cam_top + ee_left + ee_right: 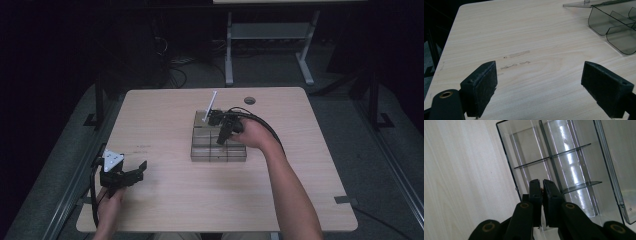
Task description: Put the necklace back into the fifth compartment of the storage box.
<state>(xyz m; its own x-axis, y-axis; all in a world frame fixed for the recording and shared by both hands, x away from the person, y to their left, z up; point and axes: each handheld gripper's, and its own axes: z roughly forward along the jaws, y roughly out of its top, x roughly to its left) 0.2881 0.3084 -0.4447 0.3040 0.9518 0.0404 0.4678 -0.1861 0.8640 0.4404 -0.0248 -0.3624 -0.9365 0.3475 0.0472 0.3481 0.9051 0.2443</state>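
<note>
So we've got the right gripper [542,185] over the clear divider box [218,145] mid-table, jaws nearly shut, can't tell on what. Left gripper [539,82] wide open, empty, near left edge. Prob go slow w/ it.

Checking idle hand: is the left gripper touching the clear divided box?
Apart. The high view shows the left gripper near the table's corner, bare wood separating it from the clear divided box.

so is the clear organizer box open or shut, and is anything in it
Open: the clear box has its lid raised behind it. The compartments in the right gripper view look empty; the rest I cannot tell.
</note>
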